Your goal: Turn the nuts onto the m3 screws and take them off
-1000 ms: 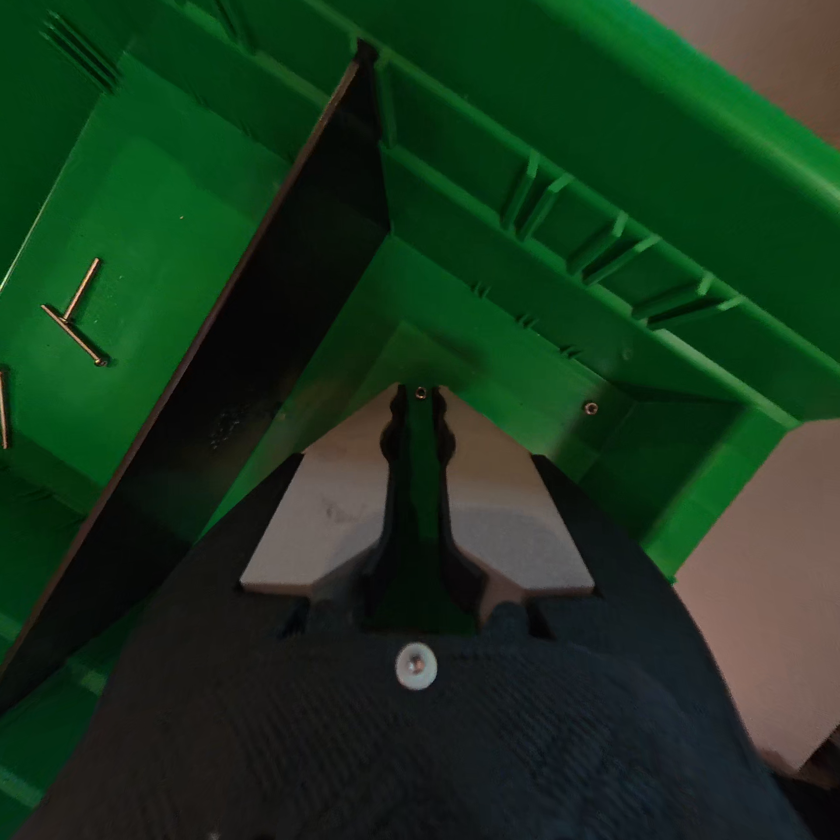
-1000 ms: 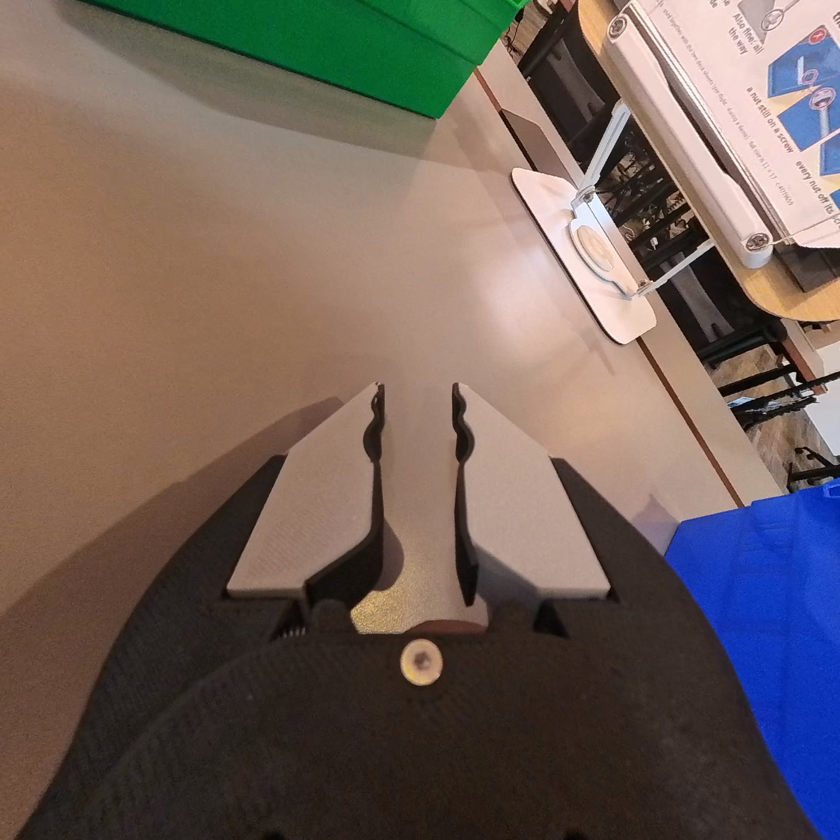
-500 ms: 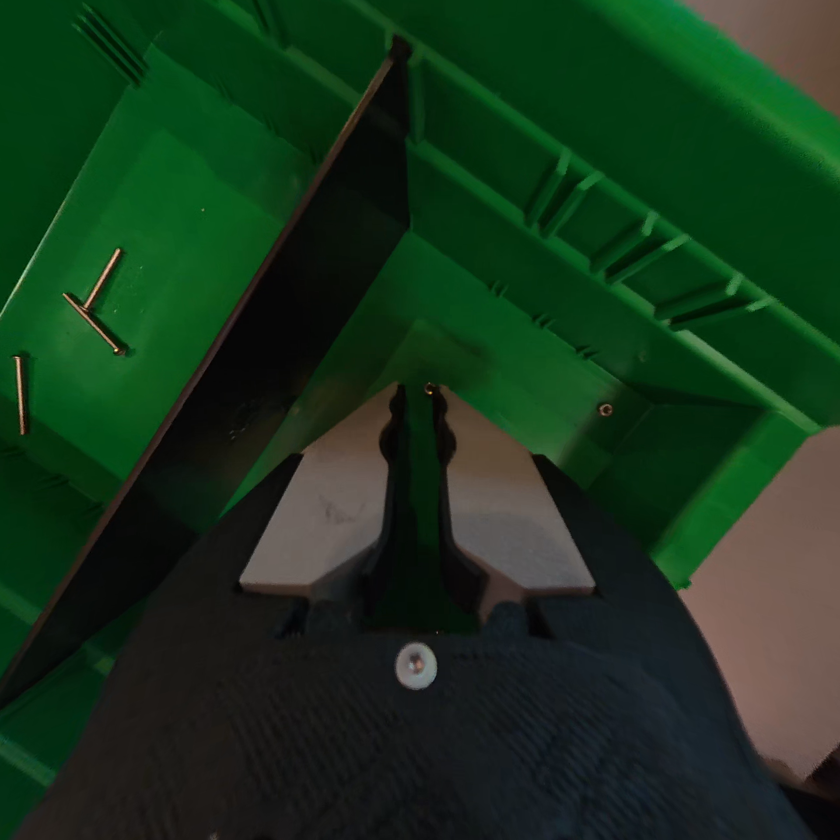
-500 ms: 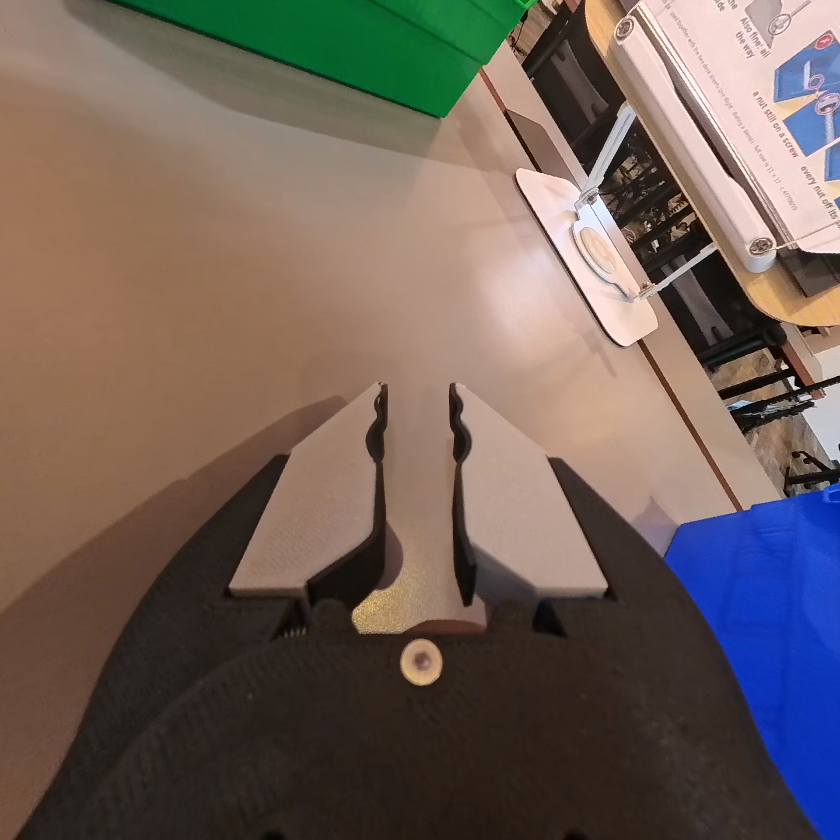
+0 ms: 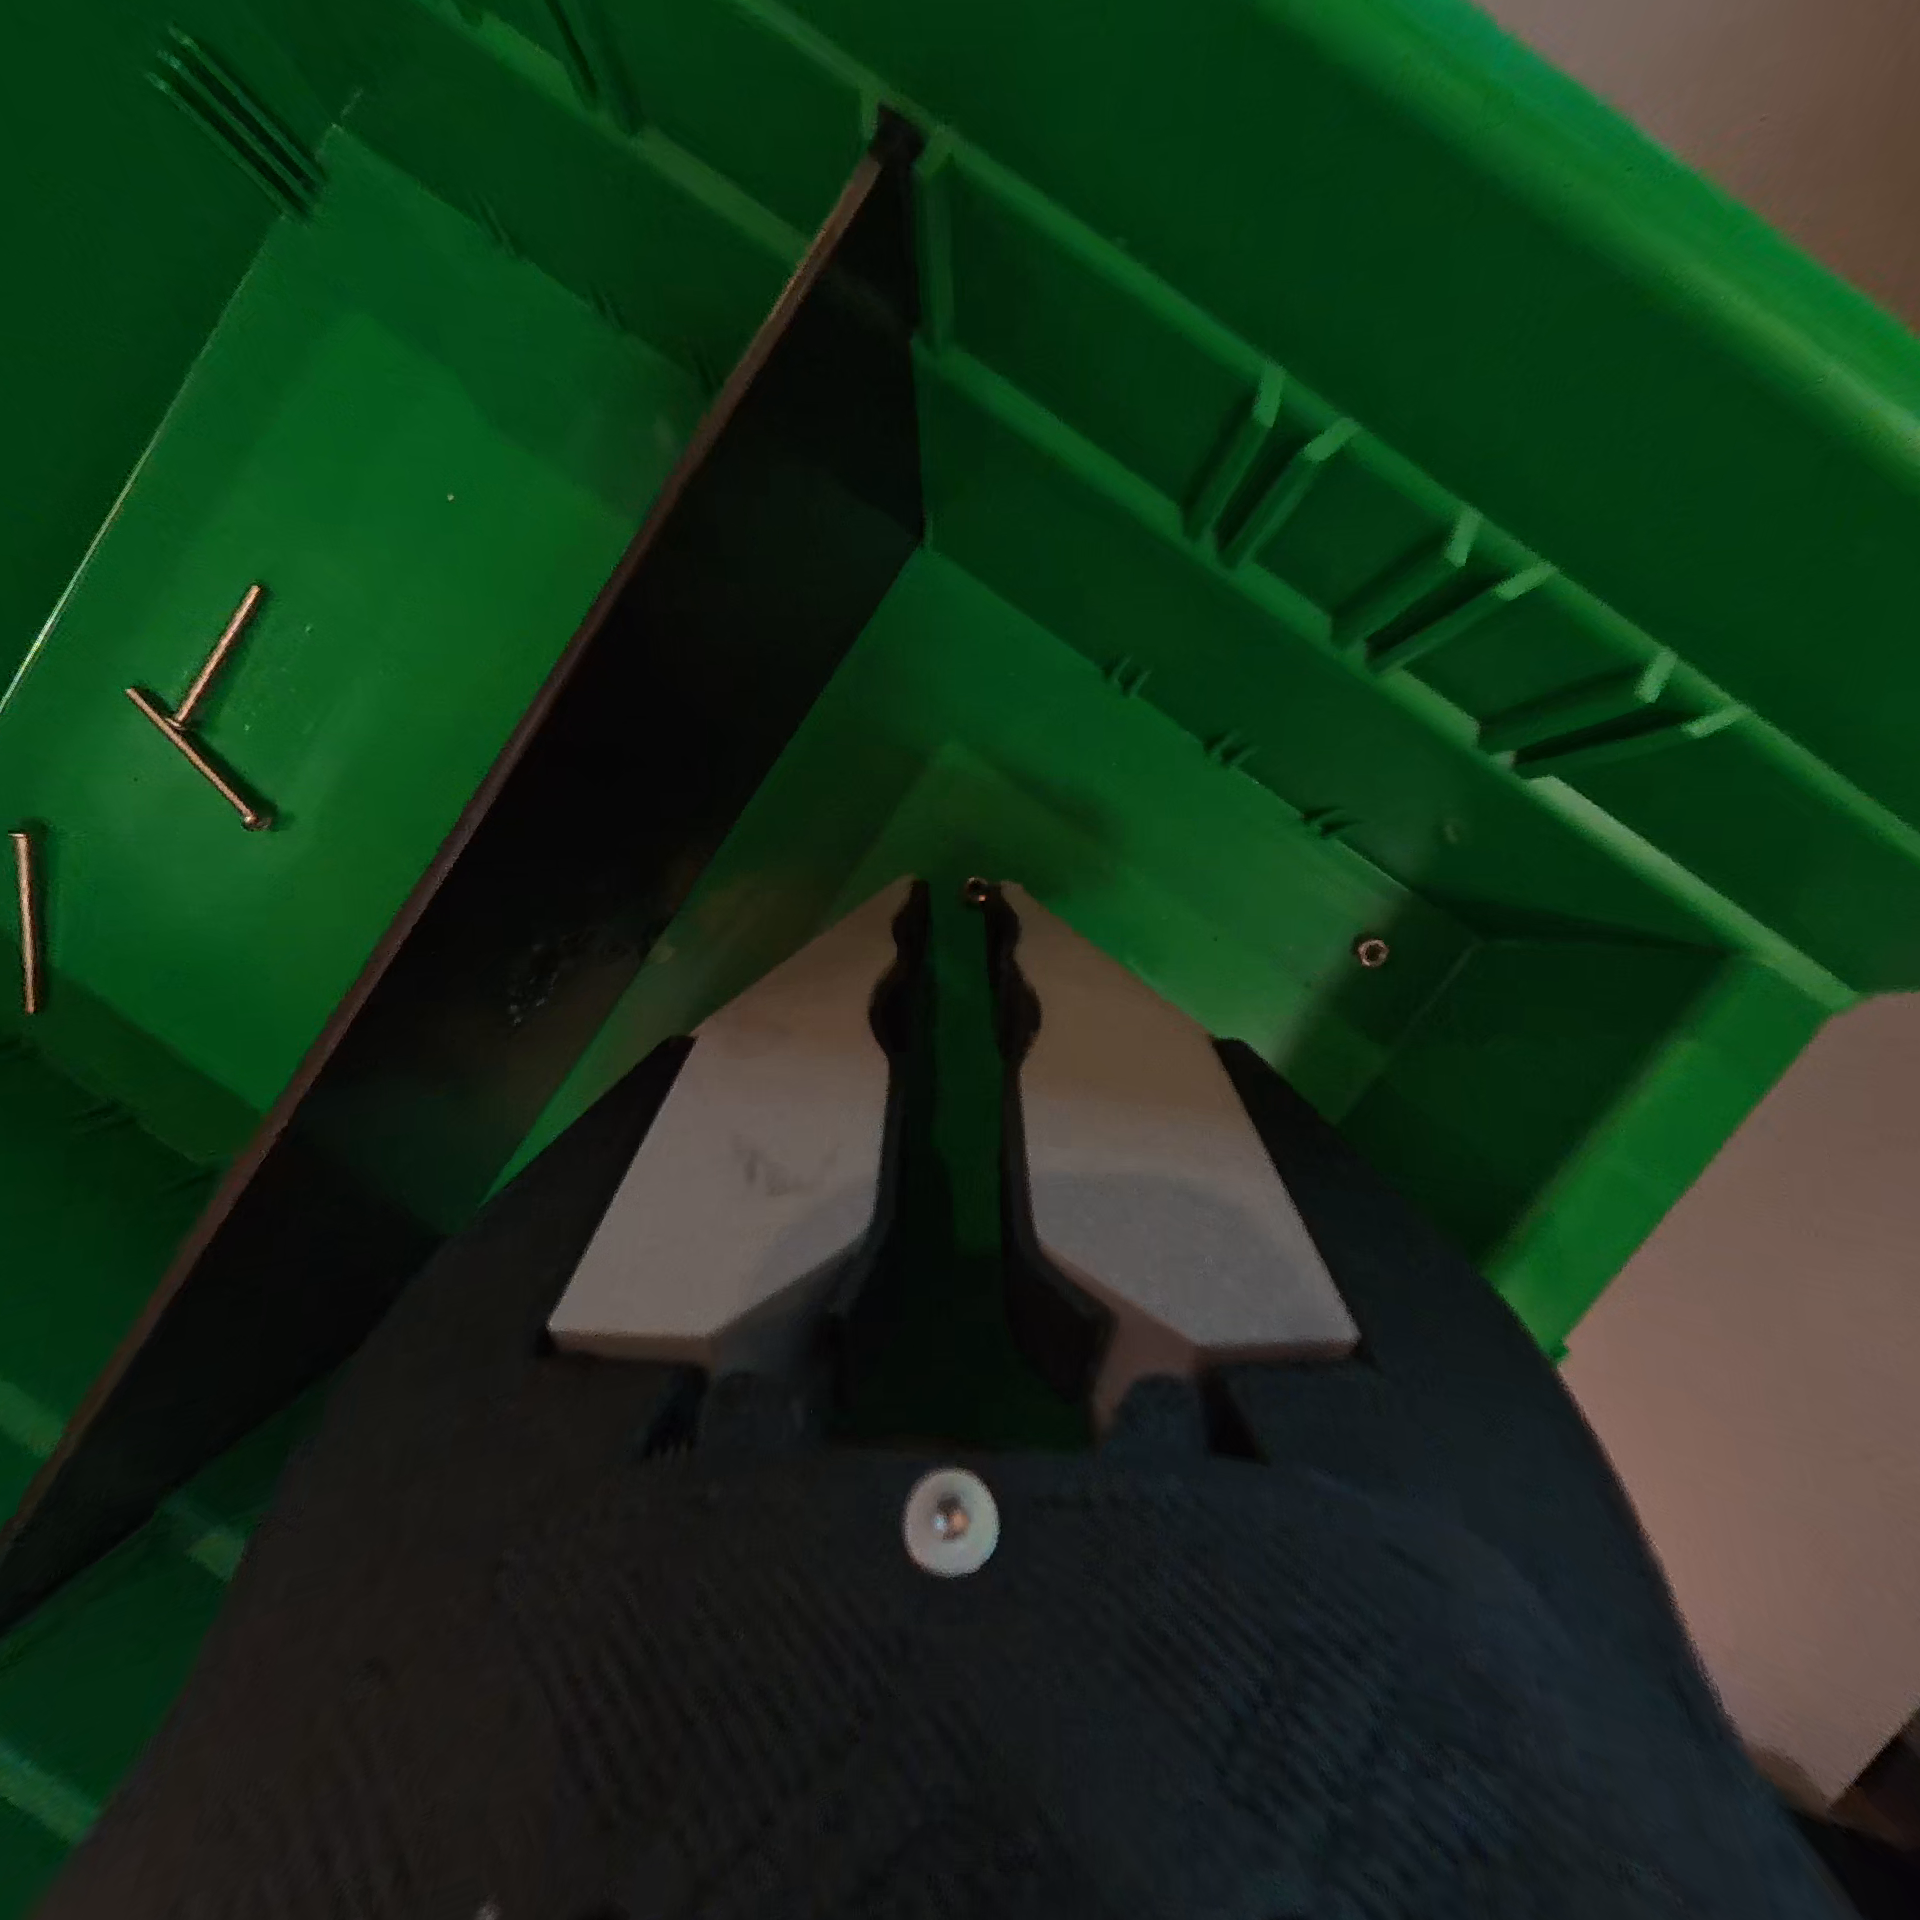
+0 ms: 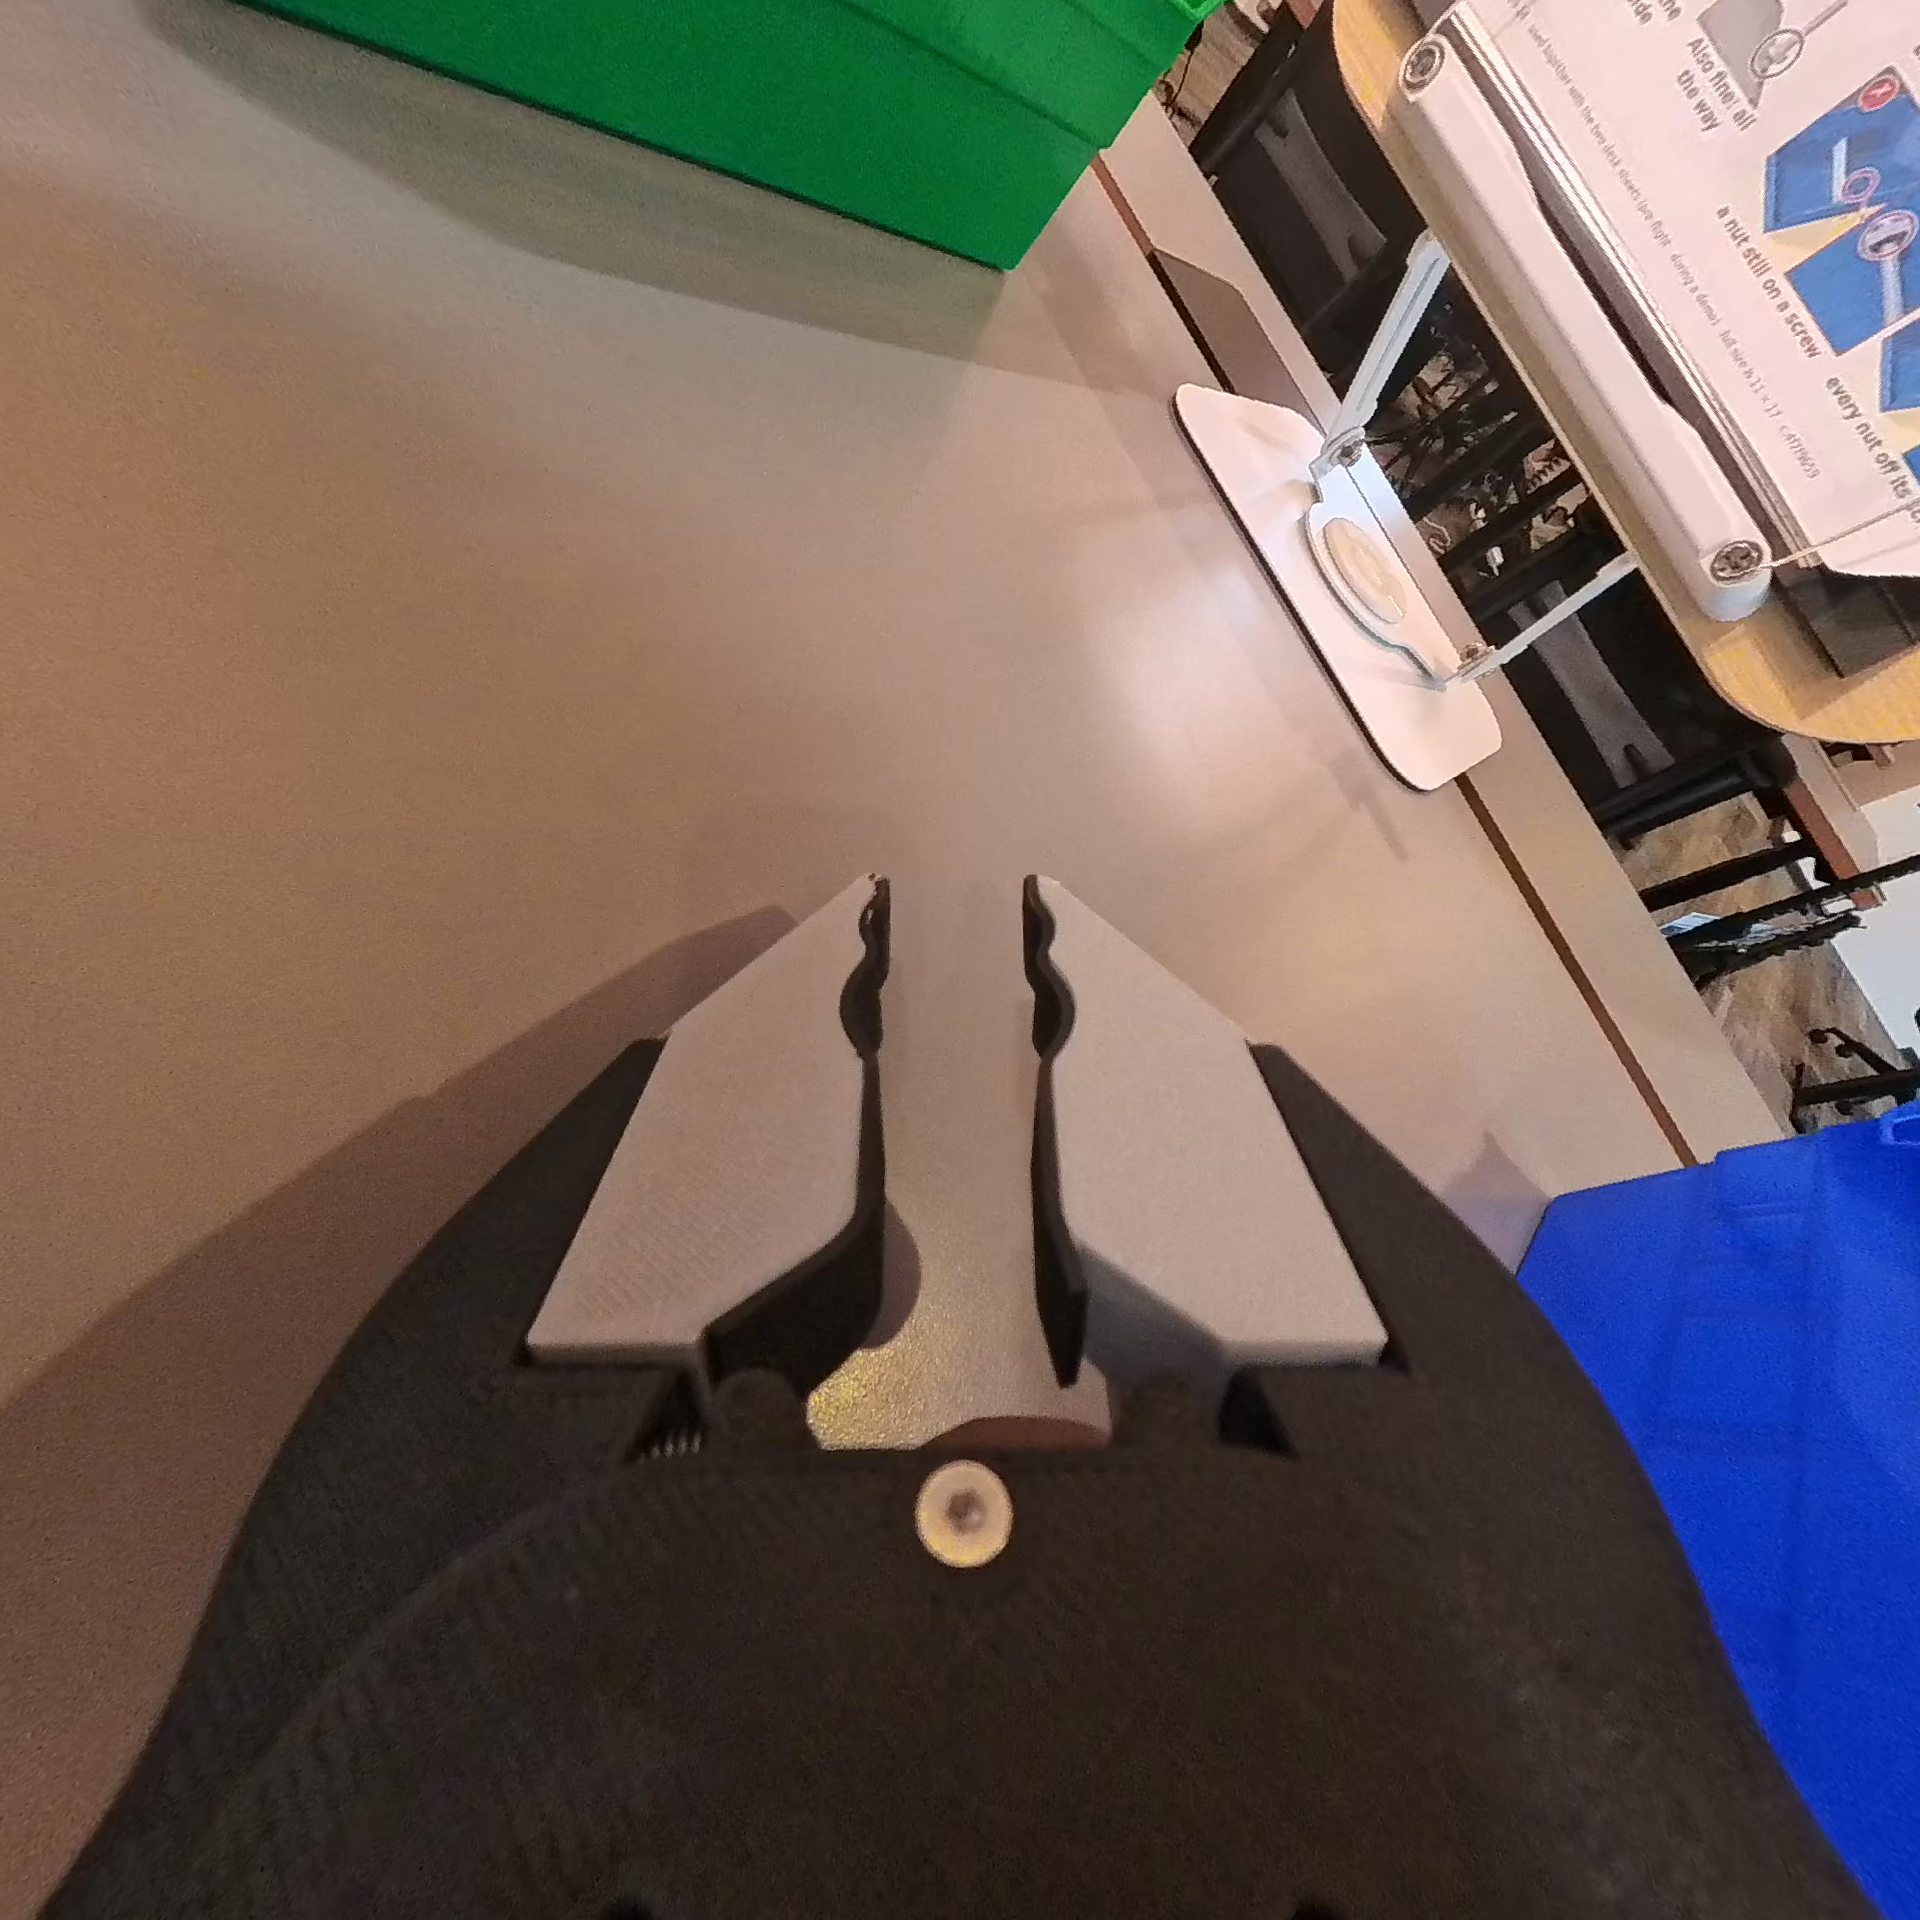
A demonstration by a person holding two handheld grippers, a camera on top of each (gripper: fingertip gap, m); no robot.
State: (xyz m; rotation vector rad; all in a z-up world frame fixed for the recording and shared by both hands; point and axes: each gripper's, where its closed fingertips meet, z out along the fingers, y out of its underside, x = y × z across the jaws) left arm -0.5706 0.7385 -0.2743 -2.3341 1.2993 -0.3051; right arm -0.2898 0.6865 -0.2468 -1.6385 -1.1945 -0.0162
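Only the left tool [image 5: 958,891], parted, shows a nut [image 5: 976,888] at its tips; right tool [image 6: 954,883] gapes empty

Printed instruction sheet [image 6: 1766,239] with pictures, on a white stand [image 6: 1351,582]

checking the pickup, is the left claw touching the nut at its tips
Cannot tell. In the left wrist view the nut sits right at the left claw tips, jaws slightly apart, but it is too small to show contact or a gap.

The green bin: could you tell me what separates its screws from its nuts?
In the left wrist view, a black divider stands between the screws and nuts in the green bin.
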